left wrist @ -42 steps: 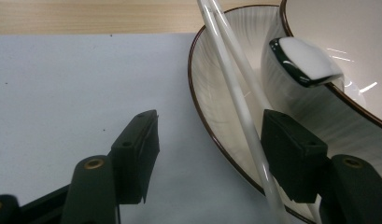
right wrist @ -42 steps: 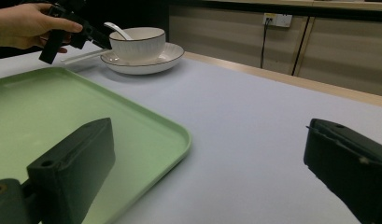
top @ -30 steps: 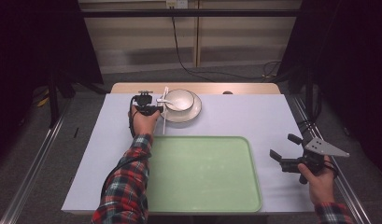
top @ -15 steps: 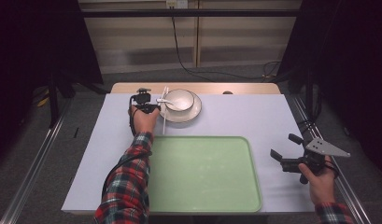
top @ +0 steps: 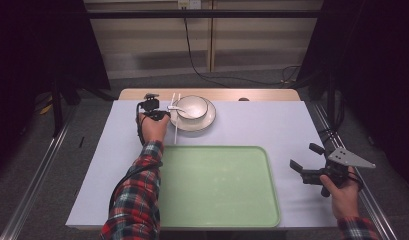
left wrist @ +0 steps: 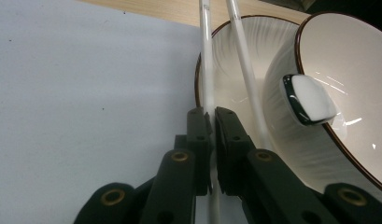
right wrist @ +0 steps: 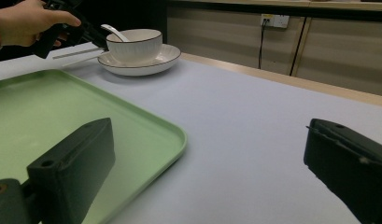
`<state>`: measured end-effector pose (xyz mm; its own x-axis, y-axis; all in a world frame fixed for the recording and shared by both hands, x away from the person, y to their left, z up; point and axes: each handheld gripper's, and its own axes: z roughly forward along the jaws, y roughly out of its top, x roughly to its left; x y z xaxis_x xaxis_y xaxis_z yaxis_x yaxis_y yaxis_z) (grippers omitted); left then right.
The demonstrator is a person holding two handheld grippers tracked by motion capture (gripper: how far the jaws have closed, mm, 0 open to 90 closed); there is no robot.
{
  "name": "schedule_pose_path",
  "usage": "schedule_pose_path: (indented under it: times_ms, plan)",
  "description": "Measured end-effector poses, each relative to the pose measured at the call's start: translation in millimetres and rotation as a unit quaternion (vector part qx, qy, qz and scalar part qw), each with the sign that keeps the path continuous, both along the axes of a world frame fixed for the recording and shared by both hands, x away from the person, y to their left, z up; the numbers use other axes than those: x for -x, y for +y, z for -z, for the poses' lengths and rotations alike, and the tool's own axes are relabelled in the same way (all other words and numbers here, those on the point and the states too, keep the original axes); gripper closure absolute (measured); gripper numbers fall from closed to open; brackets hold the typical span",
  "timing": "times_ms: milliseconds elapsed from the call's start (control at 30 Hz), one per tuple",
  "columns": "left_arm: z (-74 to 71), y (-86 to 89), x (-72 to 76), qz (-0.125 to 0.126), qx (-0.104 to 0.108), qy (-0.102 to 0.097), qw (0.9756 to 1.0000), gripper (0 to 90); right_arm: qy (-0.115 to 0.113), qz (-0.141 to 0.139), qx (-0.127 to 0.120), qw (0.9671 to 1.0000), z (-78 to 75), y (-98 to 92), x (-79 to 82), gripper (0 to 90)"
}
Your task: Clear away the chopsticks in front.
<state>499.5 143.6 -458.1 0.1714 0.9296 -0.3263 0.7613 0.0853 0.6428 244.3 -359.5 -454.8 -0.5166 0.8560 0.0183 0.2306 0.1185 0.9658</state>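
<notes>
- High view: left gripper (top: 164,111) sits upper centre-left, just left of the white ribbed ceramic bowl (top: 192,106) on its white brown-rimmed saucer plate (top: 206,120). Its jaws have just been closing; its tips are too small here to make out.
- Pair of thin white chopsticks (top: 175,125) lies along the plate's left edge, running up-down in frame. White spoon (top: 176,107) rests in the bowl with its handle poking out left.
- Pale green plastic tray (top: 217,185) fills the lower centre of the blue-grey table cover (top: 272,125). Right gripper (top: 304,162) is at lower right, well apart from the bowl, jaws spread with nothing between them.
- Left gripper view: own jaws rise bottom centre, nearly together, pads (left wrist: 198,135) pinching one white chopstick (left wrist: 206,60). Second chopstick (left wrist: 242,60) runs just right of it, outside the grip; its lower end is hidden behind the right jaw. Bowl cut off at right edge; spoon handle end (left wrist: 307,99) hangs over its rim.
- Right gripper view: own jaws wide at both bottom corners, partly cropped, over the tray's corner (right wrist: 170,135) and bare cover. Bowl, plate and left gripper sit upper left; the person's hand (right wrist: 30,21) is cut off by the frame.
</notes>
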Motion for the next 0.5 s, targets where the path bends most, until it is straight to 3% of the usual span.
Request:
schedule_pose_path:
  times_ms: [200, 267, 500]
  plan:
    - [-4.9, 6.5, 8.0, -0.01, 0.017, -0.007, 0.9998, 85.5, -0.004, 0.003, -0.003, 1.0, -0.4, -0.1, 0.5, 1.2]
    - [-6.5, 11.2, 11.8, -0.017, 0.032, -0.007, 0.9993, 85.5, -0.002, 0.002, -0.002, 1.0, -0.5, 0.3, 0.7, 1.1]
    - [-11.8, 23.0, 24.1, -0.026, 0.048, -0.007, 0.9985, 85.5, -0.004, -0.002, 0.001, 1.0, -0.8, 1.3, 0.9, 1.1]
